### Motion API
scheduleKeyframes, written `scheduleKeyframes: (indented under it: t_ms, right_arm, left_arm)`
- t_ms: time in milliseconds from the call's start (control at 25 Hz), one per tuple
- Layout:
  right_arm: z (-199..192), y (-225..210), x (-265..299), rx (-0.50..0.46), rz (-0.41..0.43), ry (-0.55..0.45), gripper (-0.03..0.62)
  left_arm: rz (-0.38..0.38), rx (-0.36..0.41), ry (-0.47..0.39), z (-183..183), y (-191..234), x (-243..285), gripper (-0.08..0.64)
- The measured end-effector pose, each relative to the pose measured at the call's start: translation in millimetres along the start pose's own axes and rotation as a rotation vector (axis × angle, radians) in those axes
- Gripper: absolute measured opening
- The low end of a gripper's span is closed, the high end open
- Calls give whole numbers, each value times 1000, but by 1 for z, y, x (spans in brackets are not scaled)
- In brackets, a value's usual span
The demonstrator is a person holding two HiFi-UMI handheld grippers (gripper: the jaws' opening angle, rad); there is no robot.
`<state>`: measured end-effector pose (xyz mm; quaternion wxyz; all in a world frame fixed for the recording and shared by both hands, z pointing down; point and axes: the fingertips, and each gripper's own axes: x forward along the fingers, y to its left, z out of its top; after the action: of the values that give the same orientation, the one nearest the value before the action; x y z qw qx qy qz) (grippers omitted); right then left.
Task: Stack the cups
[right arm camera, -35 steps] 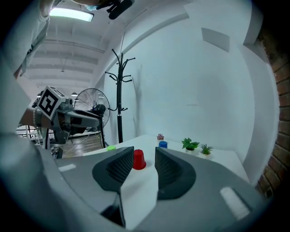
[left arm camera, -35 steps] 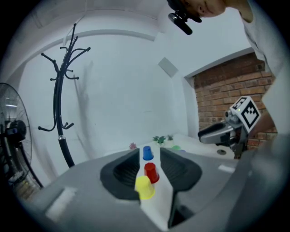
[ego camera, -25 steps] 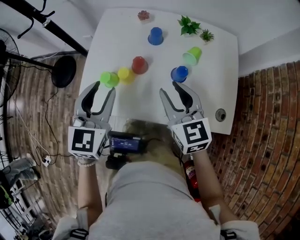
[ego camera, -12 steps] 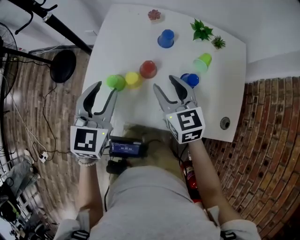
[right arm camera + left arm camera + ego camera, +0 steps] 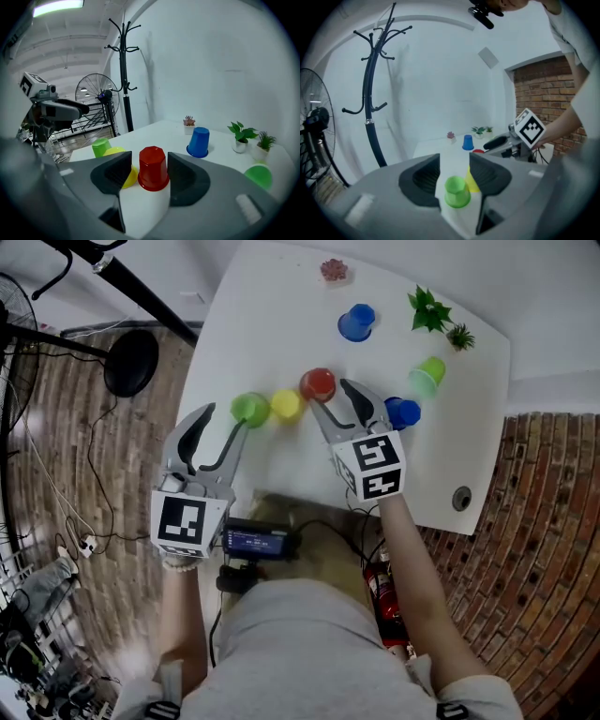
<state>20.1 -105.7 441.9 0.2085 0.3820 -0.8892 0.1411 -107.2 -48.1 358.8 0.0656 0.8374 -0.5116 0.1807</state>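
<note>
**Progress.** No stacking is visible yet. Six cups lie singly on the white table (image 5: pixel 262 334). From left to right in the head view they are:

- a green cup (image 5: pixel 249 409), mouth down
- a yellow cup (image 5: pixel 286 405), just beside the green one
- a red cup (image 5: pixel 318 384), mouth down, right of the yellow one
- a blue cup (image 5: pixel 357 322), near the upper centre, well apart from the rest
- a second blue cup (image 5: pixel 403 412), right of centre
- a light green cup (image 5: pixel 428 376), tipped on its side at the upper right

As judged from this layout, the whole task remains: each cup has yet to be picked up and nested.

**Left gripper** (image 5: pixel 222 420). It is at the left of centre with its jaws spread and nothing pinched. In the left gripper view the green cup stands in the gap between the jaws, just ahead of the tips and clear of both pads. The yellow cup shows directly behind it.

**Right gripper** (image 5: pixel 335 401). It is at the centre. Its jaws have just been opening and now stand wide. In the right gripper view the red cup sits in the gap between them at the tips, and neither pad is seen pressing on it. The yellow cup lies off the left jaw. The nearer blue cup is outside the right jaw.
</note>
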Motion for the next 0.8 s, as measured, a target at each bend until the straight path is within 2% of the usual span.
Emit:
scheduleKeyframes:
  t_ms: [120,320,440,800]
  right_arm:
    - [-3,-1,12,16,3,11,224]
    - [-5,-1,21,21,-3,22,222]
    - [-7,-4,22,8,-19,27,221]
    - [-2,-3,4,-40,-65,0,204]
  left_arm:
    - [-13,2,-1,-2,3,1,189]
    - [-21,-41,44,-11,7,2,189]
    - [-32,-18,19,-10,9,5,189]
    - [-53,-10,14,-11,15,10,189]
